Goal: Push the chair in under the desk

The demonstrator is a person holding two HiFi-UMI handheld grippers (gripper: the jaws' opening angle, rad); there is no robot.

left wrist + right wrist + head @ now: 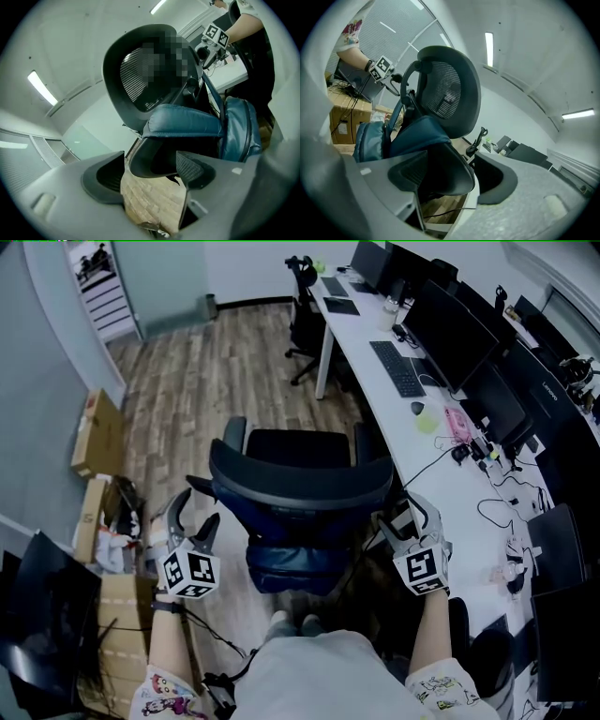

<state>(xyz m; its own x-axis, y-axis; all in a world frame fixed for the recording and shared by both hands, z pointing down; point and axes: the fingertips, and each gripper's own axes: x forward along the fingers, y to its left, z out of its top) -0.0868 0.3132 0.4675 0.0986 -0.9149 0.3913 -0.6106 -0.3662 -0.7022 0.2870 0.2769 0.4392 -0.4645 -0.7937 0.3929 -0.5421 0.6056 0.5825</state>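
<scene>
A black office chair with a mesh back stands on the wood floor, its back towards me and a blue backpack hung on it. The long white desk runs along its right. My left gripper is at the left edge of the chair back and my right gripper at the right edge. In the left gripper view the jaws stand wide, with the chair back's dark rim between the pads. The right gripper likewise straddles the rim. Neither pair of pads presses on it.
Cardboard boxes and clutter line the left wall. A second black chair stands further along the desk. Monitors, a keyboard and cables cover the desk top. My legs are right behind the chair.
</scene>
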